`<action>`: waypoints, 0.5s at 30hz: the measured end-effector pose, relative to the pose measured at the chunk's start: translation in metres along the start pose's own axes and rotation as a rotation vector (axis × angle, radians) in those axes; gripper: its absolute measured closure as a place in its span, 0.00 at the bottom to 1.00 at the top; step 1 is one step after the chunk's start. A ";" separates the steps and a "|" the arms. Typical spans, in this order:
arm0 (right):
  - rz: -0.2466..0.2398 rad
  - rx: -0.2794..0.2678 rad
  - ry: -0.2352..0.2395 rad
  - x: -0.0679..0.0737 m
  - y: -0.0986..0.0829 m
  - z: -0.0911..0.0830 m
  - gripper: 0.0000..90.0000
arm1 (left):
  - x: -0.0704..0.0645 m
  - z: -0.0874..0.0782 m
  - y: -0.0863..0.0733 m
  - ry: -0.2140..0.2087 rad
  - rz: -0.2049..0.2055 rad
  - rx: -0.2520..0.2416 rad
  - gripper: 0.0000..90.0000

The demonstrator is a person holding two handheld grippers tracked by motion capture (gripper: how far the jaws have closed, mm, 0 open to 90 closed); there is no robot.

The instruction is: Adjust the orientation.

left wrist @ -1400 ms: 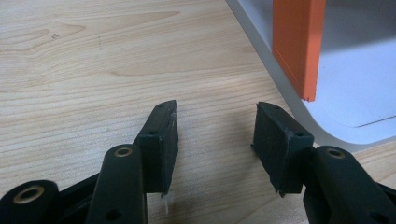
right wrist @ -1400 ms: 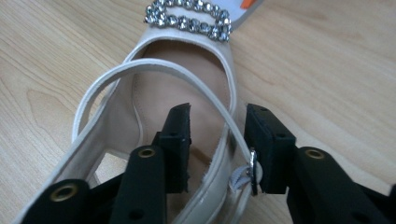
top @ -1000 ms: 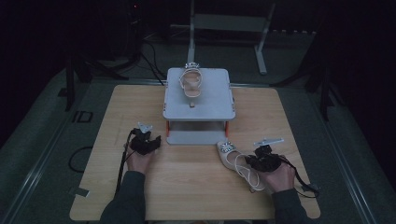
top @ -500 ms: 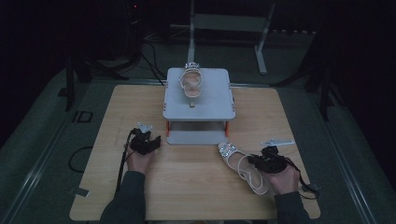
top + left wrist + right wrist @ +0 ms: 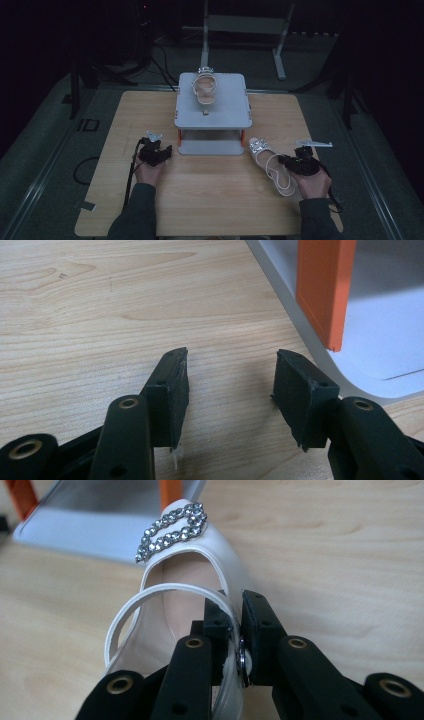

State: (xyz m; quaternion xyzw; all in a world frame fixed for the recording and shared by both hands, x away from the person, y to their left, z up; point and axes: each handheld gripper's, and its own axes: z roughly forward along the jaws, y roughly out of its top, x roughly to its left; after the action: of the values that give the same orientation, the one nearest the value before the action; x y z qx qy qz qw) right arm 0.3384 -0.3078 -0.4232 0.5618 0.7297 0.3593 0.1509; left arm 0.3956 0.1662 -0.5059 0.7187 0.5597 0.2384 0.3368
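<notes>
A white sandal (image 5: 270, 162) with a rhinestone buckle (image 5: 172, 529) lies on the wooden table right of a grey stand. My right gripper (image 5: 295, 164) (image 5: 236, 630) is shut on the sandal's side strap, toe pointing towards the stand. A second white sandal (image 5: 205, 87) rests on top of the grey stand (image 5: 225, 110). My left gripper (image 5: 156, 152) (image 5: 227, 390) is open just above the table left of the stand, with nothing between its fingers.
The stand has orange legs (image 5: 322, 290) and a grey base plate (image 5: 380, 340) close to the left gripper's right finger. A metal frame (image 5: 245, 30) stands behind the table. The wooden table (image 5: 210, 200) has free room at the front.
My right gripper has pulled the sandal a little to the right and towards the table's front. The left gripper has stayed where it was.
</notes>
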 end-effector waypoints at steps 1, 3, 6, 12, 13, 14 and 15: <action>0.014 -0.007 -0.006 -0.002 0.003 0.001 0.91 | 0.000 0.000 0.000 0.001 0.004 0.000 0.53; 0.039 -0.023 -0.014 -0.005 0.009 0.005 0.91 | -0.001 0.000 0.000 0.007 0.011 0.001 0.53; 0.075 -0.041 -0.030 -0.013 0.020 0.012 0.91 | -0.002 0.000 0.000 0.014 0.019 0.004 0.53; 0.139 -0.033 -0.031 -0.026 0.038 0.031 0.91 | -0.002 0.000 0.000 0.009 0.013 0.002 0.53; 0.143 -0.032 -0.032 -0.027 0.039 0.033 0.91 | -0.002 0.000 0.000 0.011 0.015 0.003 0.53; 0.147 -0.031 -0.032 -0.028 0.042 0.036 0.91 | -0.002 0.000 0.000 0.011 0.015 0.004 0.53; 0.159 -0.031 -0.031 -0.030 0.044 0.038 0.91 | -0.002 0.000 0.000 0.011 0.015 0.004 0.53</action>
State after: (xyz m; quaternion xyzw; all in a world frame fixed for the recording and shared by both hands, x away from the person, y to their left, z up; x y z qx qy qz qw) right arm 0.4032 -0.3172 -0.4252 0.6210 0.6747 0.3728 0.1418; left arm 0.3954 0.1640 -0.5060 0.7221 0.5566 0.2440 0.3306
